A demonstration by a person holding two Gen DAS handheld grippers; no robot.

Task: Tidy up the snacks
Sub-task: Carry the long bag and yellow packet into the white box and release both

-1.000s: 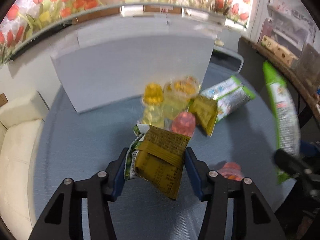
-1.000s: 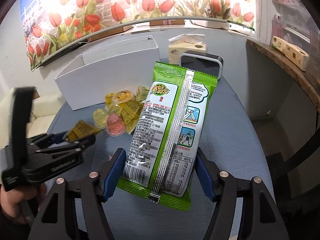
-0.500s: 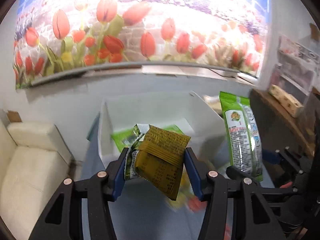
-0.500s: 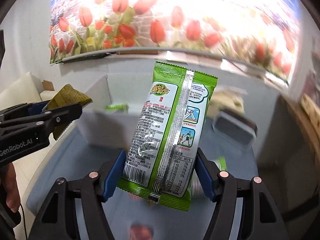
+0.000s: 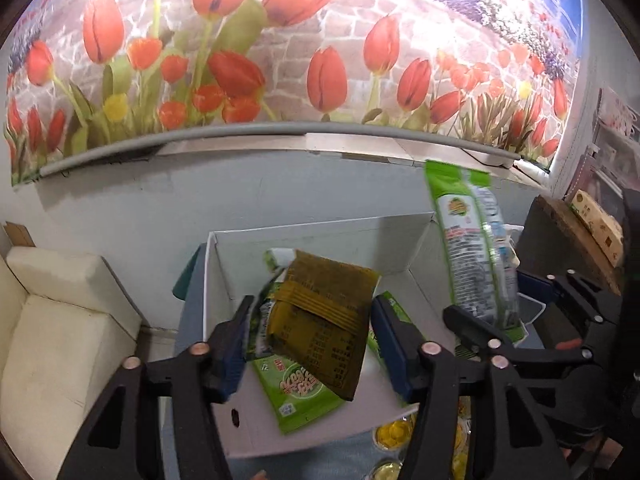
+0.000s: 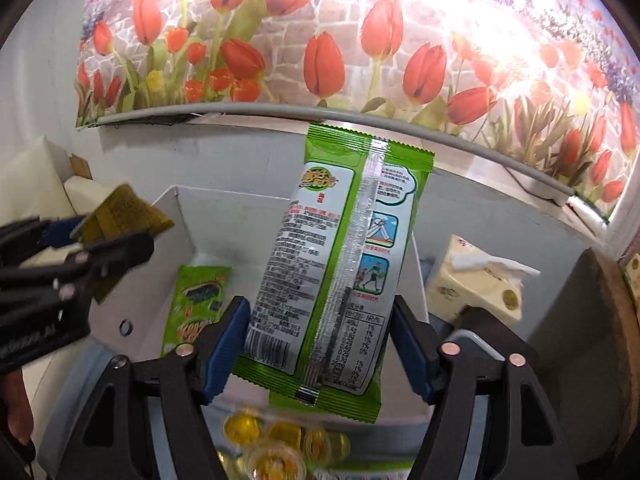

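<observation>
My left gripper (image 5: 310, 340) is shut on an olive-brown snack packet (image 5: 324, 320), with a small green-and-white packet (image 5: 262, 320) pinched beside it, held above the open white box (image 5: 320, 236). A green snack bag (image 5: 296, 392) lies inside the box; it also shows in the right wrist view (image 6: 196, 304). My right gripper (image 6: 320, 344) is shut on a tall green-and-white snack bag (image 6: 340, 264), upright over the box's front right part (image 6: 184, 216). This bag shows at the right of the left wrist view (image 5: 472, 256). The left gripper shows at the left of the right wrist view (image 6: 84, 256).
Several yellow jelly cups (image 6: 276, 452) lie on the blue table in front of the box, also low in the left wrist view (image 5: 394, 438). A tissue box (image 6: 476, 284) stands right of the white box. A cream sofa (image 5: 52, 332) is at the left. A tulip mural covers the back wall.
Both grippers have moved forward and up with their packets, from over the snack pile on the table to above the white box. The box interior has come into view.
</observation>
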